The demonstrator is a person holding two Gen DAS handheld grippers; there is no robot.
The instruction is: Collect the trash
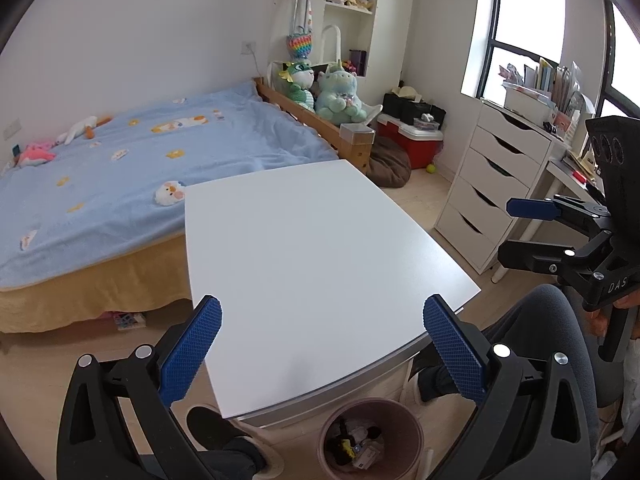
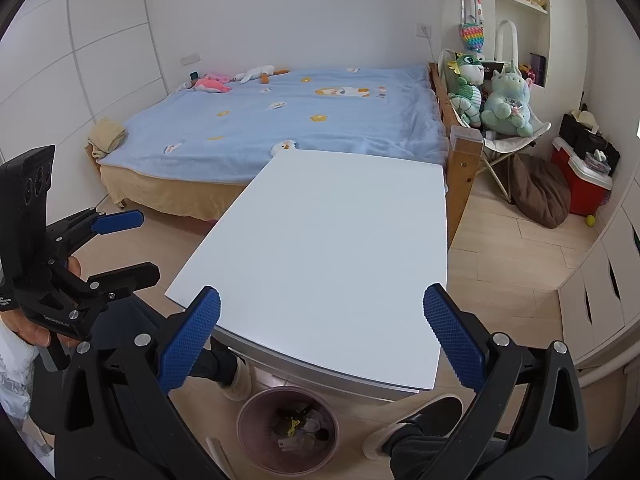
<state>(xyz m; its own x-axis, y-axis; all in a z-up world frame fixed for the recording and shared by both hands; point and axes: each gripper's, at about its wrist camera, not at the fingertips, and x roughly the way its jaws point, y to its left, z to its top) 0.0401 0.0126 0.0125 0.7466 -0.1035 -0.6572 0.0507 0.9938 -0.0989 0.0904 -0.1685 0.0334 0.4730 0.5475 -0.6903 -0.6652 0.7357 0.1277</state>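
Note:
A round brown trash bin [image 1: 370, 438] stands on the floor below the near edge of the white table [image 1: 312, 248], with several pieces of trash inside. It also shows in the right wrist view [image 2: 287, 429], as does the table [image 2: 332, 240]. My left gripper [image 1: 322, 344] is open and empty above the table's near edge. My right gripper [image 2: 320, 340] is open and empty above the same edge. Each gripper shows in the other's view, the right one [image 1: 520, 228] and the left one [image 2: 132, 244], both open. The table top bears nothing.
A bed with a blue blanket [image 1: 132, 168] lies beyond the table. A white drawer unit [image 1: 488, 188] stands on the right, with a red cooler [image 1: 412, 140] and a brown beanbag [image 1: 388, 160] behind. The person's feet [image 2: 416, 428] flank the bin.

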